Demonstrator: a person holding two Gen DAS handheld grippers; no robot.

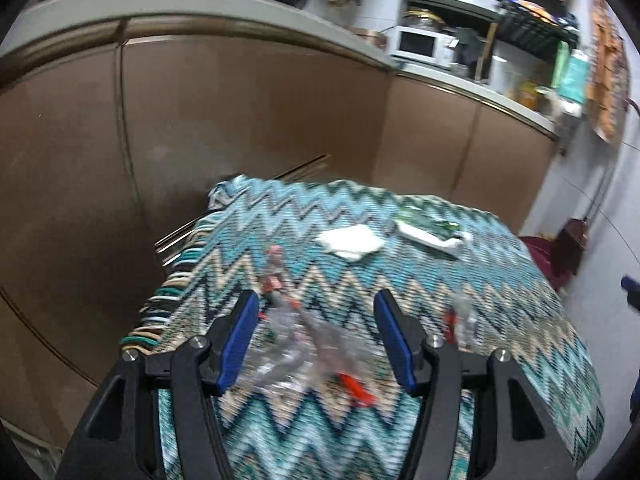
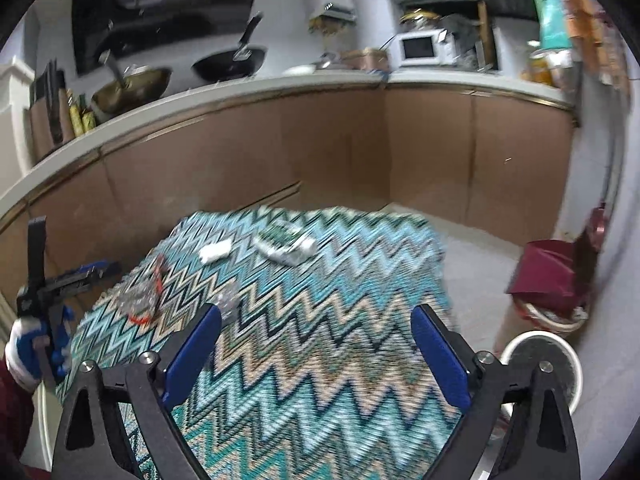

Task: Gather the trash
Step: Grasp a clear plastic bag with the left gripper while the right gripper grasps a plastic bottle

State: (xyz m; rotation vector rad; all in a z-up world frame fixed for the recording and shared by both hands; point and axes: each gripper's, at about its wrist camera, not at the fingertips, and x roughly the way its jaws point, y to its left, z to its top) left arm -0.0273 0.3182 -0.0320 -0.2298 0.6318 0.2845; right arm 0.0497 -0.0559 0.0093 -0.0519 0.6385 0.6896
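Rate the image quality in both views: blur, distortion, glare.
Left wrist: motion blur smears the clear wrapper and cloth; fisheye bends the counter. Right wrist: cloth streaked, left gripper blurred; mild sheen on the wall, no harsh glare.

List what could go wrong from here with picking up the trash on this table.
1. The clear plastic wrapper between the open jaws of the left gripper is thin and crumpled; a grasp may slip.
2. It lies on the loose zigzag cloth, so a low grasp could pinch the fabric and drag the white tissue and green wrapper.
3. The white bin sits on the floor beside the table, so a carried wrapper may drop short.
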